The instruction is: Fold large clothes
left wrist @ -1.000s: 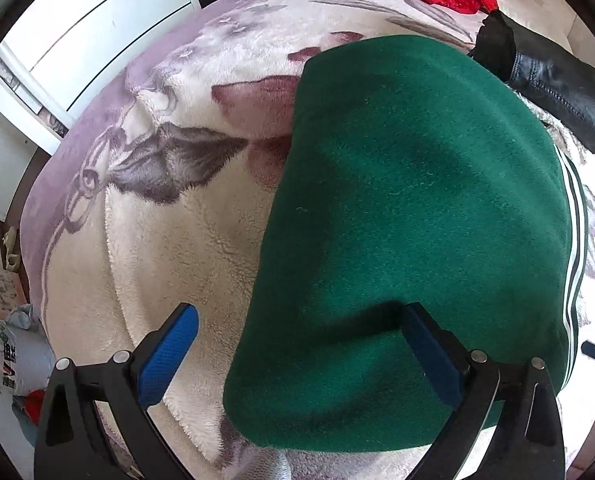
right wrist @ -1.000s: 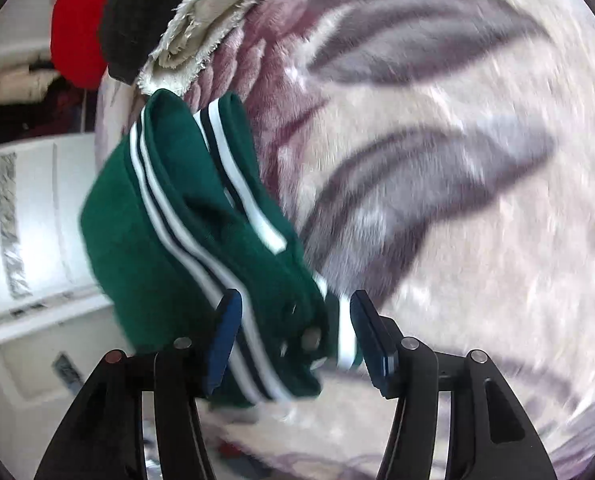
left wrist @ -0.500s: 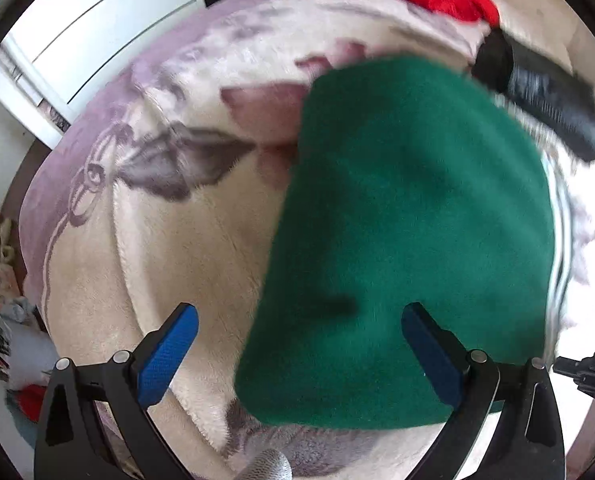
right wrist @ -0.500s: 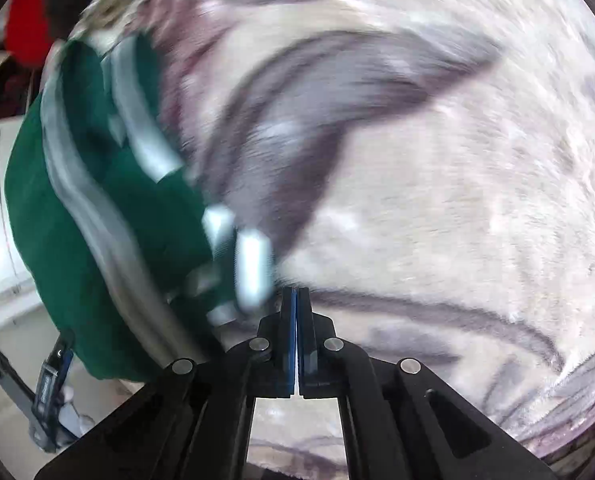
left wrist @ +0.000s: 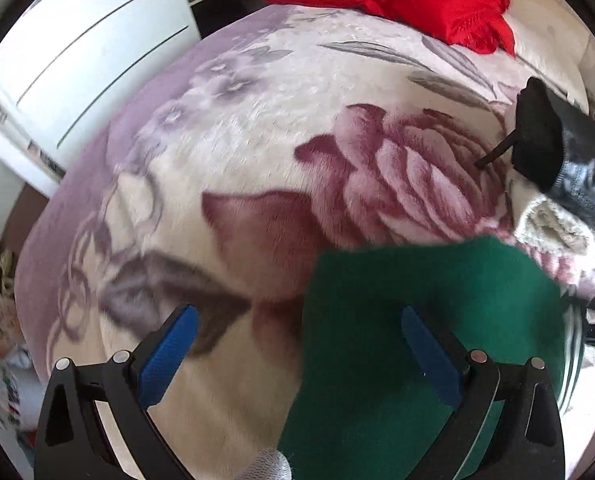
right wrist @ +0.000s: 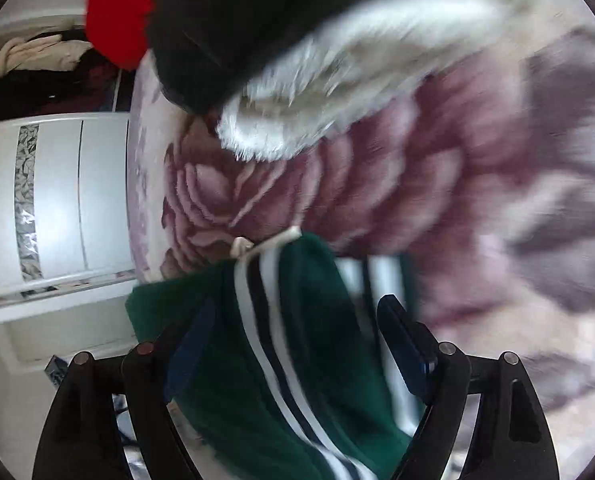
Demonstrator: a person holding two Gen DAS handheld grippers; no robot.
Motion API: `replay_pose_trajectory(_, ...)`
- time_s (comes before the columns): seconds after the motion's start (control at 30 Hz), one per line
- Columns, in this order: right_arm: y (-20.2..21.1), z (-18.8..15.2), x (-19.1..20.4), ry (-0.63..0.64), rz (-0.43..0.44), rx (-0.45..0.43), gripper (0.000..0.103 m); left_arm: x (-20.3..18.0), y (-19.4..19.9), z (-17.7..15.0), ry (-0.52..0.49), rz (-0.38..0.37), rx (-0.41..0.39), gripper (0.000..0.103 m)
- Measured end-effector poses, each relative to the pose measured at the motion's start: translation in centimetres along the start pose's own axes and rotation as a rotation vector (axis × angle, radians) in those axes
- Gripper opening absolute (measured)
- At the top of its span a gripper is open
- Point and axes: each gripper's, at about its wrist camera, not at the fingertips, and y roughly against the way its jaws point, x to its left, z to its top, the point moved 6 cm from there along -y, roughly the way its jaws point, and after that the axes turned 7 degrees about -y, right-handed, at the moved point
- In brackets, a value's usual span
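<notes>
While the folded green garment (left wrist: 429, 320) is lying on the near part of the flowered blanket (left wrist: 257, 152), both the left gripper (left wrist: 297, 344) and the right gripper (right wrist: 297, 344), just reopened, are hanging spread above it, pinching nothing, so I judge a new hold on an edge is needed for the next fold.

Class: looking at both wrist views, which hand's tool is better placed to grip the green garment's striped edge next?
Right. The right tool straddles the green garment's striped edge, open. The left tool spans mostly bare blanket.
</notes>
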Motion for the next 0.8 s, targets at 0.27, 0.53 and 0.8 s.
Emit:
replay_pose_trajectory(0.27,6.2,0.1,-2.4,-0.026,-0.145,-0.311,0.008,-1.5,-1.8,1.5,0.006,-0.079,0.036,0.103)
replay_pose_trajectory(0.53,-0.3,0.7,-4.1,-0.01,-0.287,-0.19,0.012,-0.8,-5.1,1.9,0.006,-0.078,0.131,0.103)
replay_pose_trajectory(0.8,8.6,-1.8,3.2,0.084,-0.318,-0.343,0.044,4.3,2.3,0.0,0.049,0.115,0.025,0.103)
